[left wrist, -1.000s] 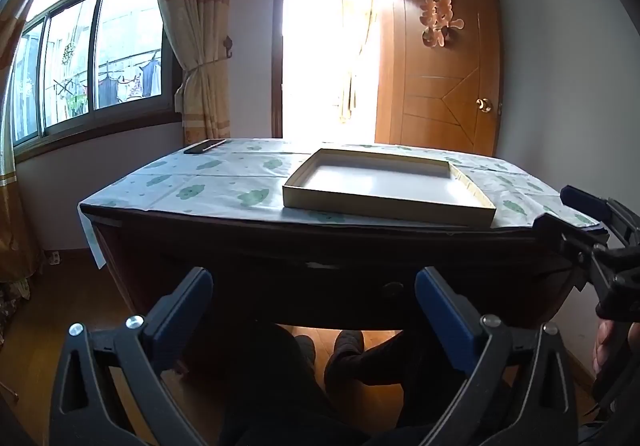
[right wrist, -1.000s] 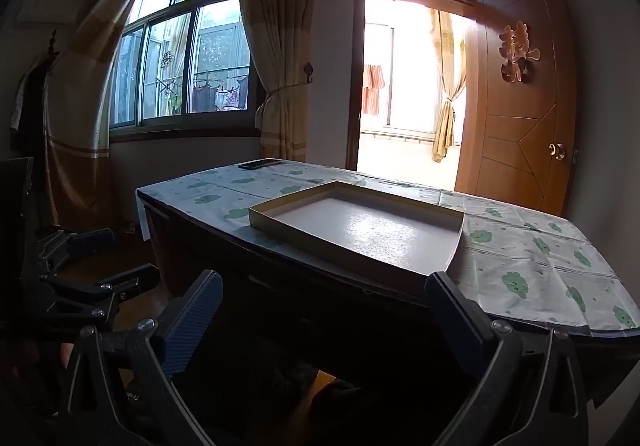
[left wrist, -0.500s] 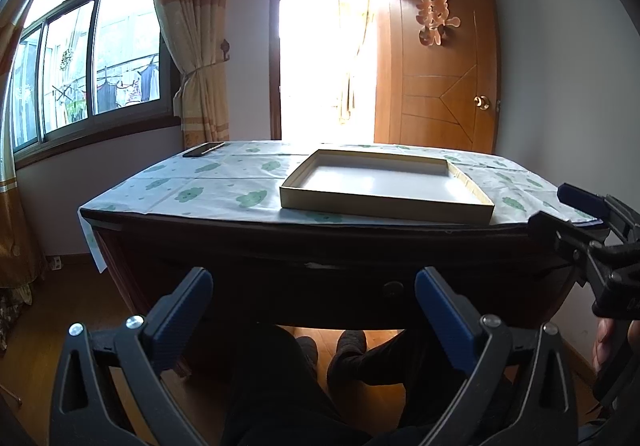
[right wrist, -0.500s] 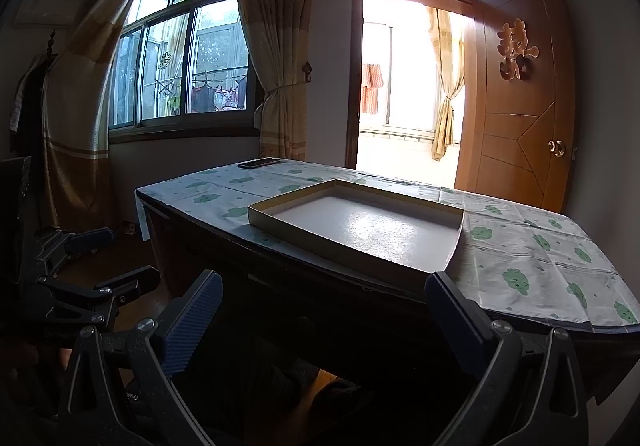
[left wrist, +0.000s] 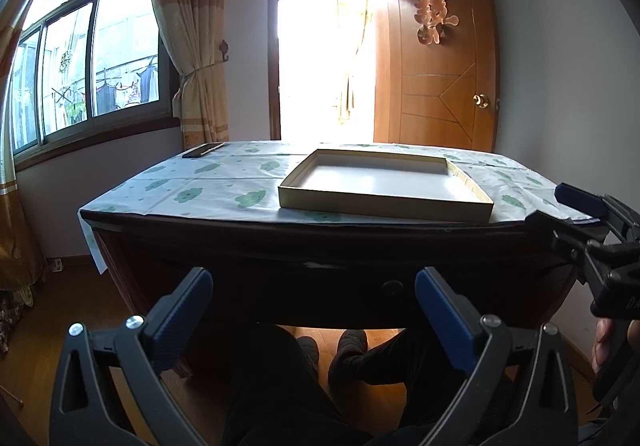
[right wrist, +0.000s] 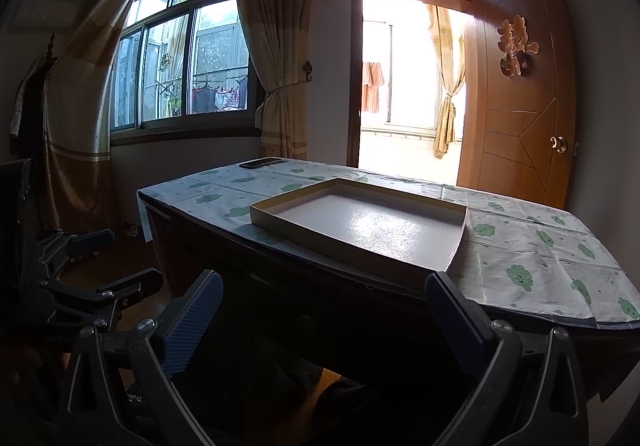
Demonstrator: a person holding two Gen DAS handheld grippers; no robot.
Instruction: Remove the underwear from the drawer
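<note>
A dark wooden desk stands ahead, its drawer front (left wrist: 344,288) shut, with a round knob (left wrist: 392,288). No underwear shows. My left gripper (left wrist: 312,310) is open and empty, held in front of and below the drawer, level with the knob. My right gripper (right wrist: 320,314) is open and empty, in front of the desk's right part; it also shows at the right edge of the left wrist view (left wrist: 576,210). The left gripper shows at the left of the right wrist view (right wrist: 116,262).
A shallow cardboard tray (left wrist: 486,202) (right wrist: 256,208) lies empty on the desk's cloud-print cloth (left wrist: 208,190). A phone (left wrist: 202,150) lies at the far left corner. The person's legs and feet (left wrist: 348,346) are under the desk. Window, curtain and open door (left wrist: 440,58) stand behind.
Both grippers have shifted only slightly; the views sit a touch lower than a second ago. Nothing was taken hold of or opened.
</note>
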